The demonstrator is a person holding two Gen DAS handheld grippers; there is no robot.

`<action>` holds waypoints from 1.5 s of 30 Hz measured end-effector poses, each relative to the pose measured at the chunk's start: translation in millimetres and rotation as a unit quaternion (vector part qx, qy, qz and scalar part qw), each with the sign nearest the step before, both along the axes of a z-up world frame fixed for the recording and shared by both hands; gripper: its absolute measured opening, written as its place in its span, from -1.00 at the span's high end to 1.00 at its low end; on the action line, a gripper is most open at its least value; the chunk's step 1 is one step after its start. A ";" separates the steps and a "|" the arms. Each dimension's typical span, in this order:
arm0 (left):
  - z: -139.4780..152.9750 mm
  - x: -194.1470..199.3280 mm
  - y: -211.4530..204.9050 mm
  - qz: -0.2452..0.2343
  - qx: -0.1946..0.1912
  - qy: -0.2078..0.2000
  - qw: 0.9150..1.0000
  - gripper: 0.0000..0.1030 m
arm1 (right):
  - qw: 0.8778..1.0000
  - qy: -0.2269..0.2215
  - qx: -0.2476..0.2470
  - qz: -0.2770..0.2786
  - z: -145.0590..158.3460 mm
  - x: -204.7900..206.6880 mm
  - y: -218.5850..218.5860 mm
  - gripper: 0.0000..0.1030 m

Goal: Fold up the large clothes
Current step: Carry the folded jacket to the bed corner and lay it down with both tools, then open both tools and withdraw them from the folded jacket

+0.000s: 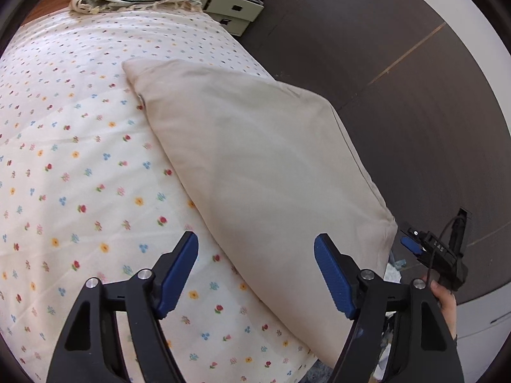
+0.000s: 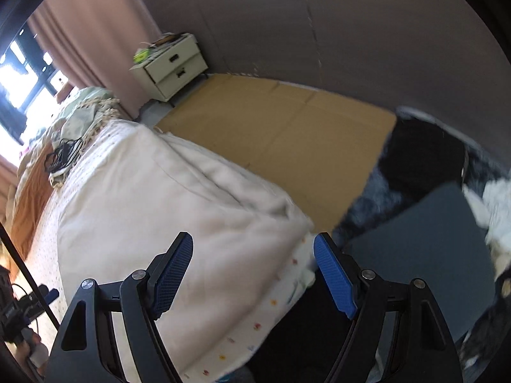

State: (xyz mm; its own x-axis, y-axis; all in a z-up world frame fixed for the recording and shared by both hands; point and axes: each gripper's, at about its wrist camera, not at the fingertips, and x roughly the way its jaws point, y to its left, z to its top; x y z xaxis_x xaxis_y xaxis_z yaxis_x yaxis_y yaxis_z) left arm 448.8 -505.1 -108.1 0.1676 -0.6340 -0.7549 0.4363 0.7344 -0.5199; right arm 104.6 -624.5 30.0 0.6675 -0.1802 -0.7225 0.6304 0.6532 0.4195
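one folded beige cloth point(image 1: 255, 159) lies flat on one floral bedspread point(image 1: 73, 166), along its edge. two grippers: the left gripper point(image 1: 255, 271) hovers with jaws wide apart, holding nothing, the cloth just ahead and running under the gap toward its right finger. the right gripper point(image 2: 254, 274) also has jaws spread and empty, the cloth point(image 2: 166, 210) ahead and to its left, below the fingers. one white two-drawer nightstand point(image 2: 172, 65) stands far ahead, one cardboard sheet point(image 2: 287, 146) on the floor ahead-right.
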 end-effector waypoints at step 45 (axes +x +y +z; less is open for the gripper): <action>123.6 -58.5 123.1 0.025 0.012 -0.107 0.994 -0.98 | 0.997 -0.073 -0.014 0.018 98.1 -74.1 68.4 -0.74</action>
